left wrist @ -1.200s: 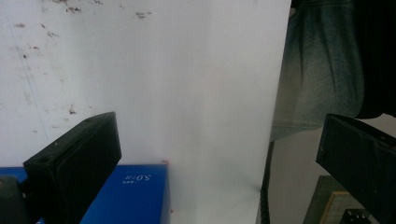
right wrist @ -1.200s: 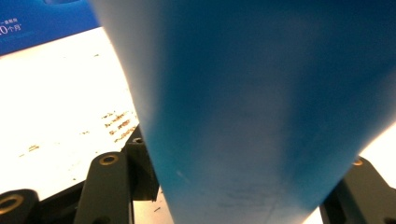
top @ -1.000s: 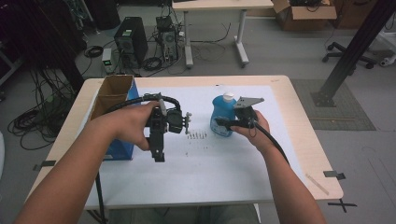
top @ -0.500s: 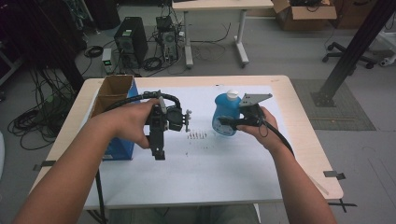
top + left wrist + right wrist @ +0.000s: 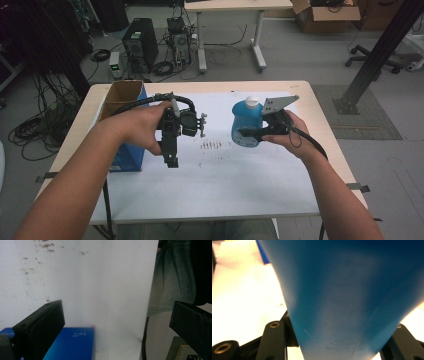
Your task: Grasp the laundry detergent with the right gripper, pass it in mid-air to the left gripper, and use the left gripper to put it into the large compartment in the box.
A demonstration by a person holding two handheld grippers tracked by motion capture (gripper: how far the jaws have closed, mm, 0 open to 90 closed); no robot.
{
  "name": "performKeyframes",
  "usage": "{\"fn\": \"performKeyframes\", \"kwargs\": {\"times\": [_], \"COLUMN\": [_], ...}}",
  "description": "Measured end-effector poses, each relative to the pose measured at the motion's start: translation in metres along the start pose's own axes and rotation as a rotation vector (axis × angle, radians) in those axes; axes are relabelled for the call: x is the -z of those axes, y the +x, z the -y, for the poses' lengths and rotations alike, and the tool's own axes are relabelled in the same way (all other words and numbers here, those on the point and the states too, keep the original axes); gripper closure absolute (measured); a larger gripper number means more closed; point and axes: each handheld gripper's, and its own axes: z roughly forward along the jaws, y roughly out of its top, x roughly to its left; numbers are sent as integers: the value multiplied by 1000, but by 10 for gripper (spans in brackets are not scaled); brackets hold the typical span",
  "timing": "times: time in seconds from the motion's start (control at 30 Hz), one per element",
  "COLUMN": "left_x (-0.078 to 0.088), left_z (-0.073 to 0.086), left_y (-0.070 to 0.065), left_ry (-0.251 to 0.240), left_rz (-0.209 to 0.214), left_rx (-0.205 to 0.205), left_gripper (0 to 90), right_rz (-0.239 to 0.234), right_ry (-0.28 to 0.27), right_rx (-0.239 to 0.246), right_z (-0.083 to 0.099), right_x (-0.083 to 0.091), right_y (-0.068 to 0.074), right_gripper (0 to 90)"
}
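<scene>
The right hand-held gripper (image 5: 246, 134), clamped on the blue bottle (image 5: 246, 124), has lifted it off the worktop (image 5: 310, 100); the left hand-held gripper (image 5: 112, 325) hangs wide, empty.

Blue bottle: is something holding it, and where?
Yes. The right hand-held gripper clamps the blue bottle around its lower body. The left hand-held gripper is open and holds nothing.

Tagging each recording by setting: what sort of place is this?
Most likely a lab or workshop: a desktop computer tower stands on the floor amid loose cables, with an office chair and a cardboard box behind the table.
</scene>
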Motion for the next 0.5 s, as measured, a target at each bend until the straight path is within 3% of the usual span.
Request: {"fn": "performKeyframes", "kwargs": {"times": [0.27,0.5], "left_x": [6,10], "left_z": [-3,-7], "left_y": [2,3], "left_ry": [1,0], "left_rz": [-11,-15], "left_rx": [3,0], "left_gripper": [2,2], "right_rz": [-35,-88], "right_ry": [35,0], "right_rx": [79,112], "right_z": [-3,-5], "right_x": [12,11], "right_y": [16,33], "right_gripper": [458,456]}}
